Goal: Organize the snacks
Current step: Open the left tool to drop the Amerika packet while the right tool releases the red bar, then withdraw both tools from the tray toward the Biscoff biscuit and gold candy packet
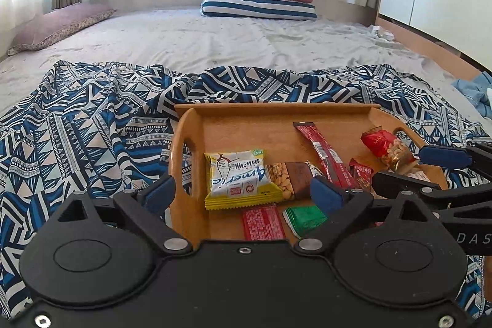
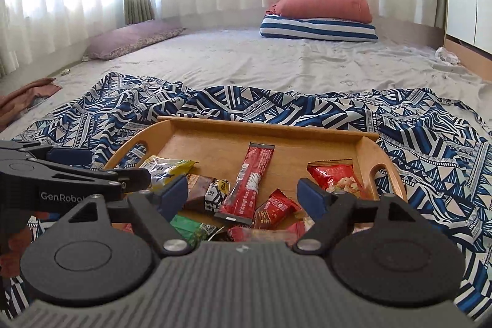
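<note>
Wooden tray (image 1: 190, 125) sits on the patterned blue cloth (image 1: 92, 119) on the bed, all snacks inside it. Left gripper (image 1: 243, 192) fingers spread wide, gripping nothing; the yellow snack pack (image 1: 240, 177) and peanut bar (image 1: 286, 177) lie flat on the tray floor between and below its blue pads (image 1: 160, 192), not touched. Right gripper (image 2: 243, 192) also released, empty; the long red stick pack (image 2: 249, 180) and small red packet (image 2: 273, 209) lie in the gap below its fingers. Red nut bag (image 2: 335, 179) is just beyond the right pad, near the tray's handle end. Green packet (image 1: 304, 217) at near edge.
</note>
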The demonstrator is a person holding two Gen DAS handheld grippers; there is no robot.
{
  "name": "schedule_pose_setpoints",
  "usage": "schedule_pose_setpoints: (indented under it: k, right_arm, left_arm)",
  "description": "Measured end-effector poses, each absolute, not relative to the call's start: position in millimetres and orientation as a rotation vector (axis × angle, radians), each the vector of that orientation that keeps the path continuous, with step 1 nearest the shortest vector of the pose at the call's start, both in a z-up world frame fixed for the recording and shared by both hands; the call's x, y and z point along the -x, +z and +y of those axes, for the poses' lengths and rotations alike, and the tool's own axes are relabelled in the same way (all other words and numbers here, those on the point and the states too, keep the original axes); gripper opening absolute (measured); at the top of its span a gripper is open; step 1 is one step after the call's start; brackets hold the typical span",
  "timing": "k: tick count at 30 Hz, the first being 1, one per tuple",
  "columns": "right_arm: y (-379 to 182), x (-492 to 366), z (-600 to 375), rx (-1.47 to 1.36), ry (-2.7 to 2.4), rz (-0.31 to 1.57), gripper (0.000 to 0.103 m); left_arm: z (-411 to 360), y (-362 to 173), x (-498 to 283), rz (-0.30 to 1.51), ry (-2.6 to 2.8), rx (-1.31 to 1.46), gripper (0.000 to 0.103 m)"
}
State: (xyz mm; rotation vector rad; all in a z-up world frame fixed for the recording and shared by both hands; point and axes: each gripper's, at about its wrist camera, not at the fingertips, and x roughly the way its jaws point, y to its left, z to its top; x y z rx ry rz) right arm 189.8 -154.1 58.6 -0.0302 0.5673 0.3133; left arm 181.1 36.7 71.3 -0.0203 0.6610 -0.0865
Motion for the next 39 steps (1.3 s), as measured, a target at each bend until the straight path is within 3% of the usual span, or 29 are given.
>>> schedule_pose_setpoints:
  k: [13,39]
  right_arm:
    - [44.8,-117.1,-153.0,0.143,0.359,0.535,0.103]
    - [-19.6,-72.2,-149.2,0.108,0.304,0.571,0.103]
  left_arm:
    - [32.4,68.8,-123.0,0.677,-0.123,0.038,0.097]
    - [2.4,16.2,-126.3,0.813,-0.117,0.018,0.097]
